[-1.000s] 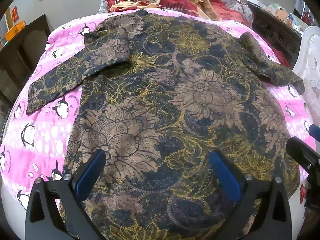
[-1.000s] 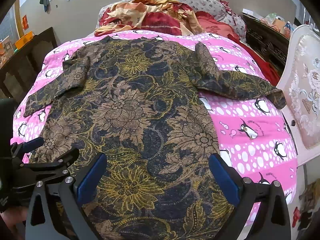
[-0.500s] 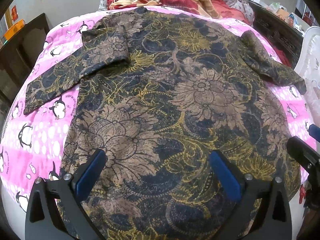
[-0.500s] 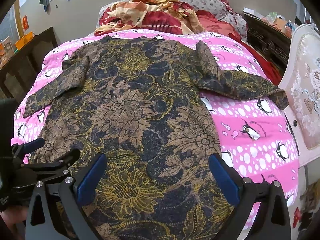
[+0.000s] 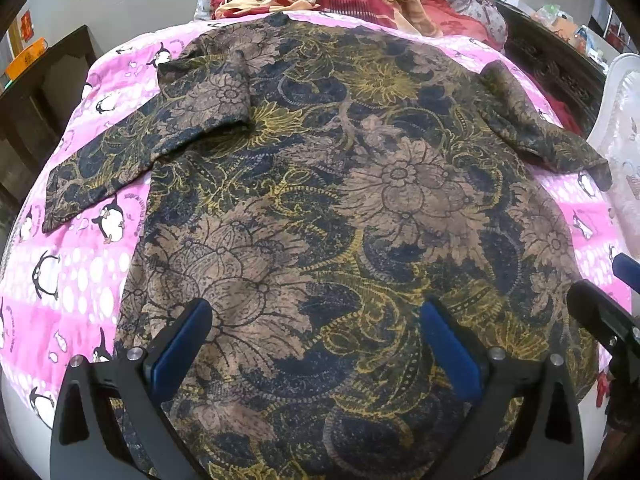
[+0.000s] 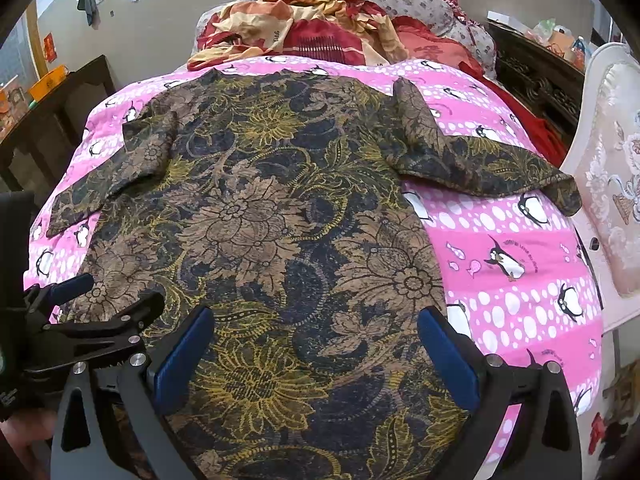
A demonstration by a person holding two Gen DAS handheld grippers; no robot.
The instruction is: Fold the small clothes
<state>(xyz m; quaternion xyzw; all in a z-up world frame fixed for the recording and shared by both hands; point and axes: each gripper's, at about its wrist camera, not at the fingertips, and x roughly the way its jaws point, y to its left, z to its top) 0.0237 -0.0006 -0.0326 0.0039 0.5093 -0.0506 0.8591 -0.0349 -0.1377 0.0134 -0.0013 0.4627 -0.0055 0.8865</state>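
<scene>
A dark floral garment with brown and yellow flowers (image 5: 320,208) lies spread flat on the pink penguin bedspread (image 5: 64,272), both sleeves stretched out to the sides. It also shows in the right wrist view (image 6: 280,232). My left gripper (image 5: 316,320) is open and empty, just above the garment's near hem on the left part. My right gripper (image 6: 316,324) is open and empty above the hem's right part. The left gripper shows in the right wrist view (image 6: 100,296), and the right gripper in the left wrist view (image 5: 604,304).
A heap of red and orange bedding (image 6: 320,32) and a pillow lie at the bed's head. A dark wooden cabinet (image 6: 48,120) stands left of the bed. A white padded chair (image 6: 612,184) and a dark dresser (image 6: 536,76) stand on the right.
Both grippers have eased forward and lower over the garment's hem; the garment has not moved and both stay open.
</scene>
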